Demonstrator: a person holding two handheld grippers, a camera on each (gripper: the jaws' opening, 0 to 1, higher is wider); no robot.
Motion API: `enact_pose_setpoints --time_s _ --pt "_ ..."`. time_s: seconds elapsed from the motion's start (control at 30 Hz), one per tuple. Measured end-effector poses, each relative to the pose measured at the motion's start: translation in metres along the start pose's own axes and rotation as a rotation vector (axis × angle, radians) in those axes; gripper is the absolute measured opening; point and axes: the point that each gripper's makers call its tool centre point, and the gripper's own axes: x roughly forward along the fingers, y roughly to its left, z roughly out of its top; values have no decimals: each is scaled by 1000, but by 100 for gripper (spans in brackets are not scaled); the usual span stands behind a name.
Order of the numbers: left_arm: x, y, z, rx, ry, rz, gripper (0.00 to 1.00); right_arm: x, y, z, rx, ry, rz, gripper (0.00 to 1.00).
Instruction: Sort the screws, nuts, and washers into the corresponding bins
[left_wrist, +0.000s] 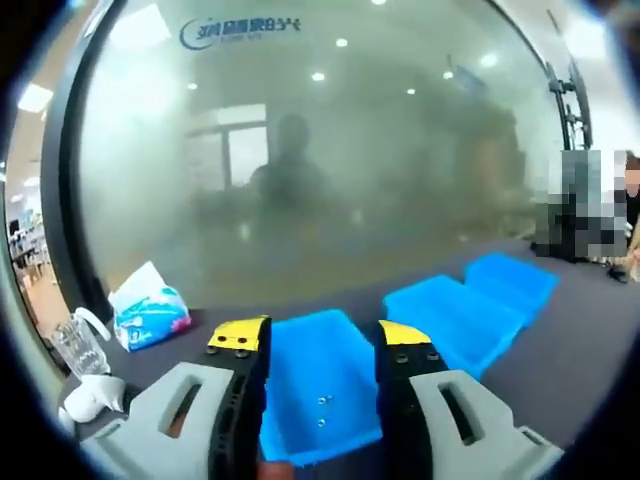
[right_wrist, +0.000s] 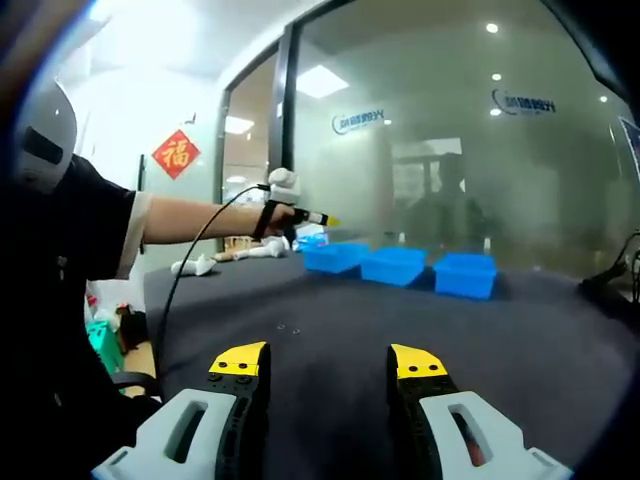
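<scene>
Left gripper (left_wrist: 322, 343) first: in the left gripper view its two yellow-tipped jaws stand apart with nothing between them, hovering just above the nearest blue bin (left_wrist: 318, 385). That bin sits on a dark grey table (left_wrist: 580, 340), and a few small metal fasteners (left_wrist: 322, 411) lie on its floor; they are too small to tell whether they are screws, nuts or washers. Two more blue bins follow it in a row toward the right, the middle bin (left_wrist: 452, 318) touching or nearly touching the far bin (left_wrist: 510, 280). At the left edge of the table lie a pack of tissues (left_wrist: 148, 308), a clear glass (left_wrist: 80, 346) and a white object (left_wrist: 92, 396) that cannot be made out. Behind the table runs a frosted glass wall (left_wrist: 330, 160) with a blue logo near its top.

Right gripper (right_wrist: 328, 362), in the right gripper view, also has its jaws apart and holds nothing. It hangs low over the near part of the same table, well apart from the bins. From here the three blue bins appear far off in a row, and the person's arm (right_wrist: 190, 218) reaches out over the table, holding the left gripper just beside the leftmost bin. A black cable (right_wrist: 185, 270) hangs from that arm. A few tiny loose parts (right_wrist: 288, 328) lie on the bare tabletop ahead of the jaws. A red paper ornament (right_wrist: 176, 153) hangs on the wall at the left.
</scene>
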Motion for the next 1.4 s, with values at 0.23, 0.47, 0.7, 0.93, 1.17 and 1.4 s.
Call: enact_pose_setpoints --time_s 0.23,0.47,0.7,0.93,1.17,1.4 --pt "-32 -22 -2 -63 -31 -77 40 0 1 1 -1 -2 1 43" --pt "-89 -43 -7 -117 -75 -140 41 0 1 5 -5 -8 -1 43" --pt "-171 -57 -14 -109 -143 -165 44 2 6 7 -10 -8 9 43" --pt "-233 -63 -39 -138 -188 -217 45 7 13 13 -18 -13 24 43" --pt "-277 -67 -74 -113 -177 -234 46 8 17 16 -21 -17 29 43" --pt "-315 -73 -86 -132 -172 -256 48 10 17 16 -23 -8 32 43"
